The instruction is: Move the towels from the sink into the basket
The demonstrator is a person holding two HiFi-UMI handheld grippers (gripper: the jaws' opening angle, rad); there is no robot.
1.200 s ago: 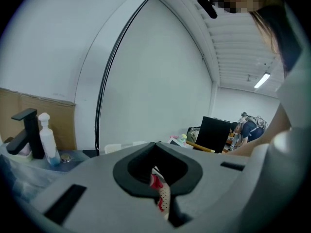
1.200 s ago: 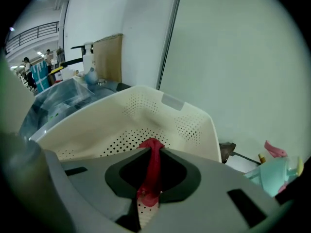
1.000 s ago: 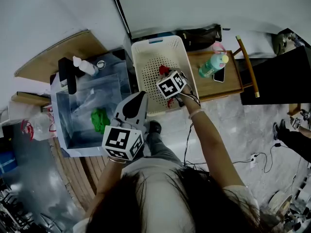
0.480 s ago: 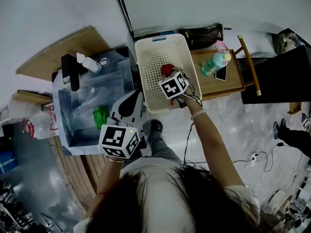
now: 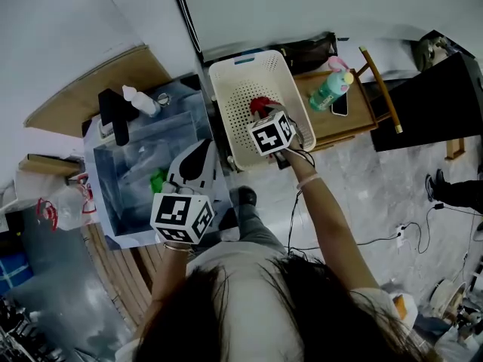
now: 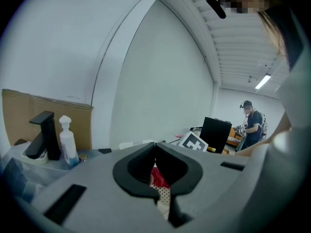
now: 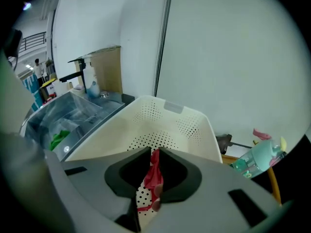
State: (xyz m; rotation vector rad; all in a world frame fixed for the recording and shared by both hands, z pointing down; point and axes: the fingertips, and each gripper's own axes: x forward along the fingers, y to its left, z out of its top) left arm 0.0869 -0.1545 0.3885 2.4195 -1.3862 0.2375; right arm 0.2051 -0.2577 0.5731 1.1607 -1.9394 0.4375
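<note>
Got the right claw [image 7: 156, 153] hanging over the white basket [image 5: 240, 89], tipped steeply down, jaws just now closing to a thin slit and pinching the red towel [image 7: 154, 176] between the pads, loose end dangling above the dotted basket floor. Same red bit visible from the head view too, right at the far end of that claw, inside the basket. Got the left claw [image 6: 155, 144] out over the near side of the sink [image 5: 121, 202], pointing roughly level, jaws pressed together tip to tip, nothing between them, only a peek of red and basket through the hole behind the tips. Spotting the green towel [image 5: 157, 181] down in the sink, half hidden behind the left claw from above but plain enough in the right gripper view. Sink lined with crinkly clear plastic, black tap [image 5: 117, 115] and a small white-topped bottle [image 5: 139, 100] side by side at its back left corner. Basket parked just beside the sink on the right. Past the basket, a little wooden bench [image 5: 355, 123] with a pale green bottle [image 5: 330, 89] and a dark phone [image 5: 339, 105], touching or nearly so, can't tell which.
</note>
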